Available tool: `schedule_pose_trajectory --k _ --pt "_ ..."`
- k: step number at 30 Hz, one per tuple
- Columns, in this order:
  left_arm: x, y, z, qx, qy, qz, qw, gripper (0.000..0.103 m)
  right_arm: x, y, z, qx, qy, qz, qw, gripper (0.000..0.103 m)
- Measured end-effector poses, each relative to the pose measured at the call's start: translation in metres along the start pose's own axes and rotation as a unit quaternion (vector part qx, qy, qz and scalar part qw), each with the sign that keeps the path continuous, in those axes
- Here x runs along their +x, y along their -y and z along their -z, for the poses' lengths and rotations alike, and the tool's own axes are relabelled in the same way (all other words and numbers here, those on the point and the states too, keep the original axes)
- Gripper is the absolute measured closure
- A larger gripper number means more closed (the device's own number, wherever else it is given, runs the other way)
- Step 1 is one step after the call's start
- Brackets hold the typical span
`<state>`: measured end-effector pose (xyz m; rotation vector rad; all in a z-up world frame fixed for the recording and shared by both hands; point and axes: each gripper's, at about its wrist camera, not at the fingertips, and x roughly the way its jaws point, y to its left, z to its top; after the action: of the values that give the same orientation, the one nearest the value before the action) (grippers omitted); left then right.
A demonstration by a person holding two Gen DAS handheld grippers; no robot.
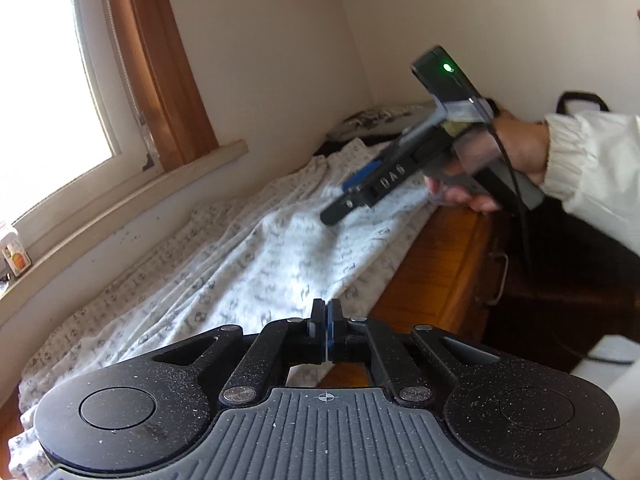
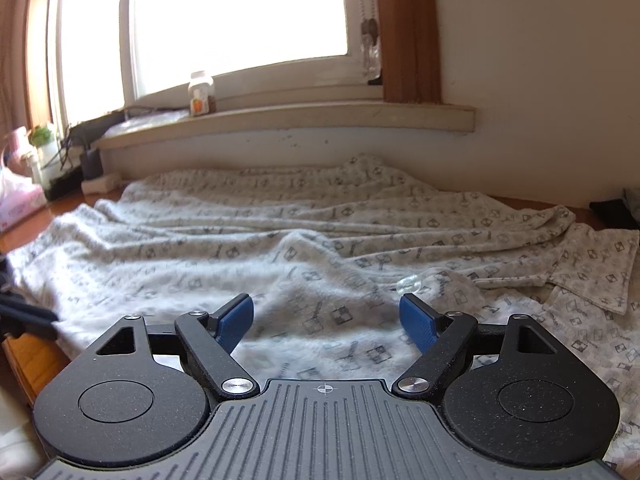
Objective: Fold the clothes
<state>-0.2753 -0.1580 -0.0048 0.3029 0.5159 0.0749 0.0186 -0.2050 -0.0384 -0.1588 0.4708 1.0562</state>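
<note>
A white fleece garment [image 1: 248, 264] with a grey printed pattern lies spread and rumpled on a wooden top [image 1: 436, 264] under a window. My left gripper [image 1: 327, 309] is shut just above the garment's near edge, and I see nothing between its pads. A hand in a white sleeve [image 1: 584, 160] holds my right gripper [image 1: 340, 200] over the far part of the cloth. In the right wrist view the right gripper [image 2: 326, 310] stands open above the garment [image 2: 304, 232], its blue pads [image 2: 236, 320] clear of the fabric. A collar or cuff [image 2: 592, 268] lies at the right.
A window sill [image 2: 280, 118] runs along the wall behind the cloth, with a small bottle [image 2: 201, 94] on it. Plants and pink items [image 2: 24, 168] crowd the far left. Drawer fronts [image 1: 496, 276] drop below the wooden top's right edge. A dark item [image 2: 612, 212] sits at the far right.
</note>
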Motion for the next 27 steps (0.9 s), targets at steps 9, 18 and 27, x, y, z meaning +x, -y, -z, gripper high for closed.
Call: schedule_pose_trajectory --k 9,18,27 --pt "-0.001 -0.005 0.000 -0.021 -0.003 -0.004 0.9998 0.078 -0.022 0.009 0.003 0.021 0.048 0.044 0.998 0.020" --pt "-0.033 -0.062 0.019 -0.105 -0.013 -0.060 0.9926 0.068 -0.050 0.026 0.040 0.029 0.035 0.117 0.992 0.066" --pt "-0.072 -0.113 0.058 -0.152 -0.083 -0.148 0.9737 0.067 -0.052 0.036 0.060 0.039 0.056 0.119 0.990 0.058"
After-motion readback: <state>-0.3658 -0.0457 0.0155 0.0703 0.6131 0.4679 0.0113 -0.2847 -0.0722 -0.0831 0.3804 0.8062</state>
